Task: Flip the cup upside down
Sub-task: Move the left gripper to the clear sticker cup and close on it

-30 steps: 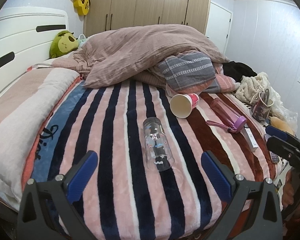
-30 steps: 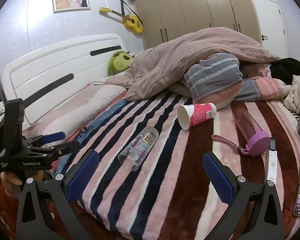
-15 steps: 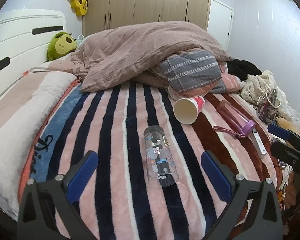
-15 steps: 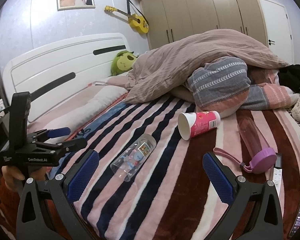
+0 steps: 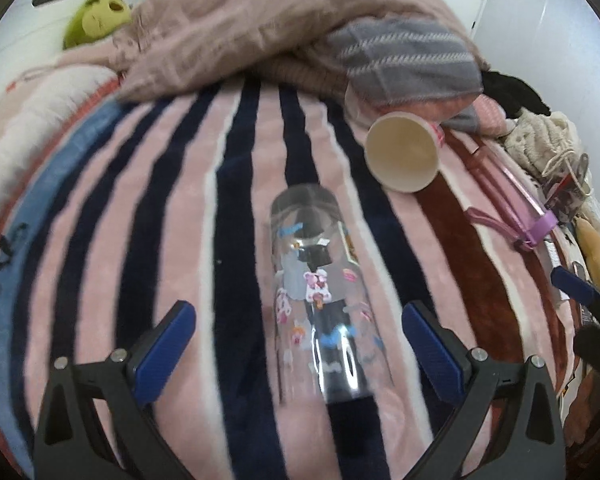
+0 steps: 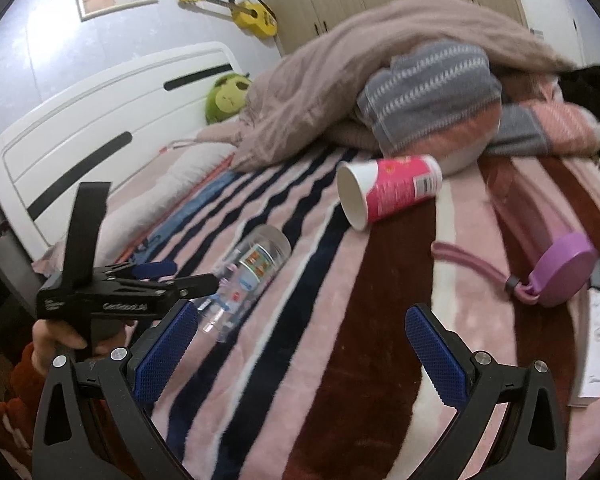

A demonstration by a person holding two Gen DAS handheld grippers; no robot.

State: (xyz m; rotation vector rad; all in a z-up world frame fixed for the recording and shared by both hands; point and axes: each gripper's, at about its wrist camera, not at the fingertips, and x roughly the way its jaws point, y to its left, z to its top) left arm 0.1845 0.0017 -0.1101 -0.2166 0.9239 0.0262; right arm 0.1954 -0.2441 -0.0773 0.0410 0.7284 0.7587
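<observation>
- While the clear cup (image 5: 320,300) lies on its side on the striped blanket (image 5: 228,240), low in the middle of the frame, the left gripper (image 5: 296,336) straddles it with jaws wide apart and not touching, likely lined up to grip its body
- Its open mouth seems to point toward the camera, so it must be stood on that end
- The right gripper (image 6: 300,344) hangs over bare blanket, jaws apart, holding nothing
- Only the right view shows the left gripper side-on at left, beside the cup, and the pink paper cup (image 6: 388,194) label; the left view shows just that cup's mouth
</observation>
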